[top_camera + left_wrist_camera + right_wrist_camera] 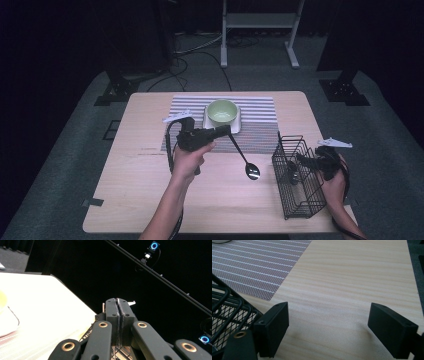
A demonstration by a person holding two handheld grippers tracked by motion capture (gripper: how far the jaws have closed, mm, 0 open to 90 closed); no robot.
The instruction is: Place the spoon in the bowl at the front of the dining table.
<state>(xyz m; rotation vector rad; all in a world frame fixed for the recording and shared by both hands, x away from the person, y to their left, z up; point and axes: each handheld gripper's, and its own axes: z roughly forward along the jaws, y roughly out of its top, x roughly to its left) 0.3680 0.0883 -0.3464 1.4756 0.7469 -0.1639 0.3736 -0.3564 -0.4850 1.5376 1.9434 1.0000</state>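
Above table [150, 200], left gripper [227, 131] grips spoon [245, 160].

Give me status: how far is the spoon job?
Done: bowl sits on its plate on the striped mat. In hand: left tool is shut on the black spoon, which hangs over the table. Right tool is open beside the wire caddy. Left: setting the spoon down, likely by the bowl.

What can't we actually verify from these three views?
- Spoon handle tip: in the left gripper view the shut left gripper hides it; the spoon reads clearly in the high view.
- Rack contents: something dark sits inside the wire rack, too small and meshed over in the high view; the frame edge cuts the rack off in the right gripper view.
- Bowl contents: too small and overexposed.
- Right gripper: open, hand blocks it in the high view.
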